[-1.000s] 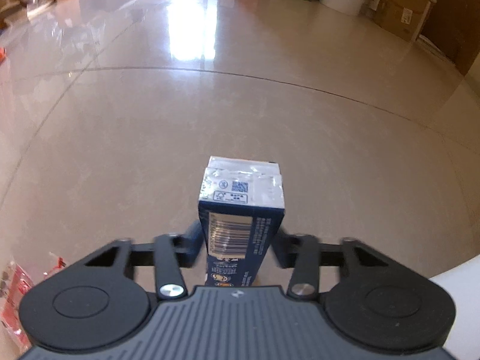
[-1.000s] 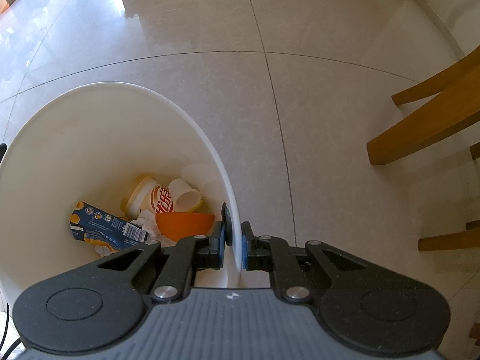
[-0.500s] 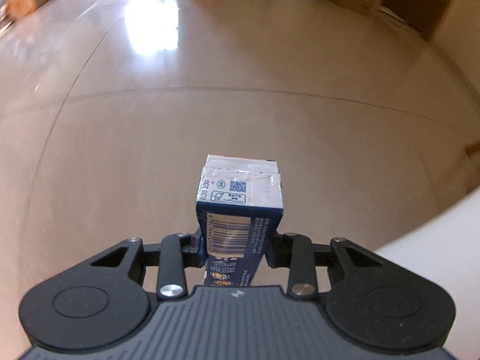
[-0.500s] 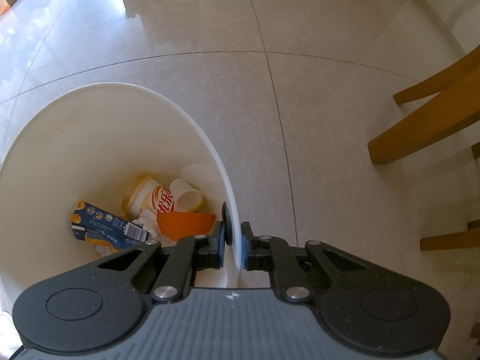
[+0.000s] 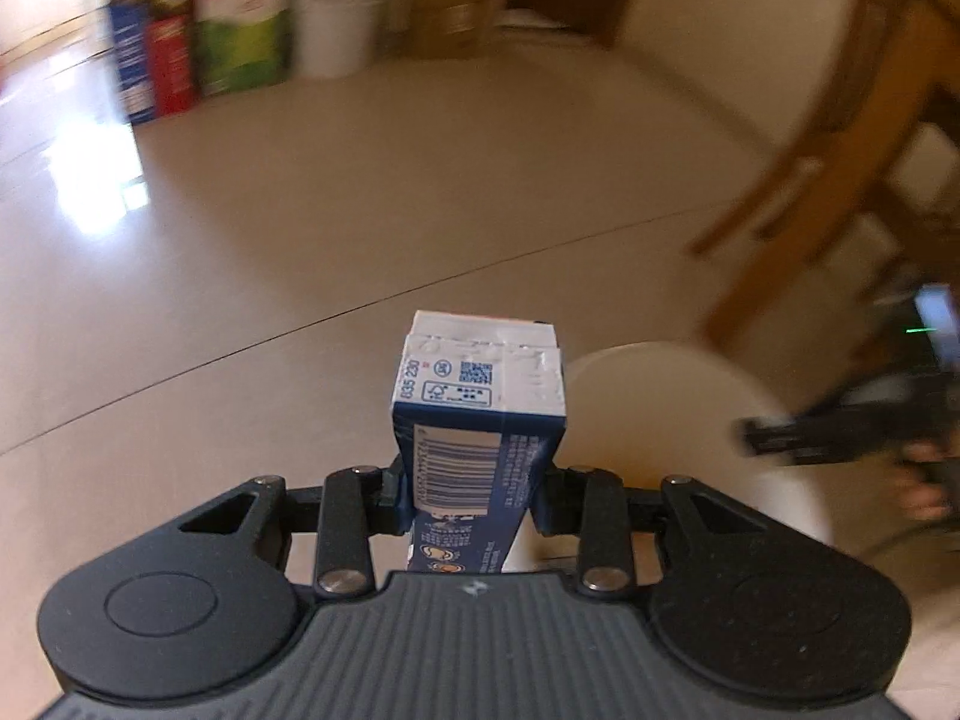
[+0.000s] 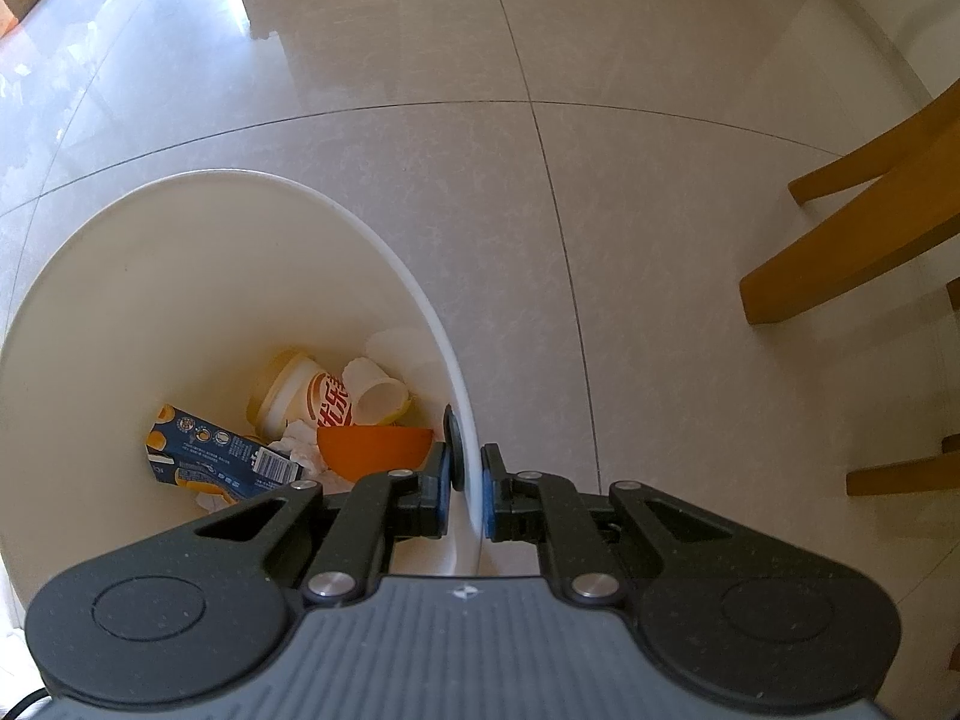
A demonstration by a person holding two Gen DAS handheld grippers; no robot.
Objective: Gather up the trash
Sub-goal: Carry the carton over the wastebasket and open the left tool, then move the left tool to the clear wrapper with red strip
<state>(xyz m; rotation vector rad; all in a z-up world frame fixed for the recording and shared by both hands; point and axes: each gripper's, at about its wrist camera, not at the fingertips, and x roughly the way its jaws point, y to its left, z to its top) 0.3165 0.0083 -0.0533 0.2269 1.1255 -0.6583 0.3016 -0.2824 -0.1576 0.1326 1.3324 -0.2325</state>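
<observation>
Glossy beige tile floor point(image 6: 660, 210) is taking up most of both views, with wide open room beyond the bin and thin grout lines crossing it. Wooden chair legs point(image 6: 852, 252) are crowding the right side in the right wrist view; boxes and a white tub point(image 5: 336, 30) are lining the far wall, blurred, print unreadable. White trash bin point(image 6: 180, 276) is sitting on the floor, and the right gripper point(image 6: 467, 480) is pinching its thin rim, one pad inside and one outside. In the left wrist view the bin's rim point(image 5: 690, 372) is showing just behind the carton. Inside the bin a blue carton point(image 6: 222, 459) with barcode, a cup with red Chinese characters point(image 6: 312, 399), an orange bowl point(image 6: 372, 450) and crumpled tissue are lying. Left gripper point(image 5: 474, 495) is clamping a blue milk carton point(image 5: 480, 414) by its sides, held upright off the floor; its white end is reading "835 230" beside a QR code, barcode below.
</observation>
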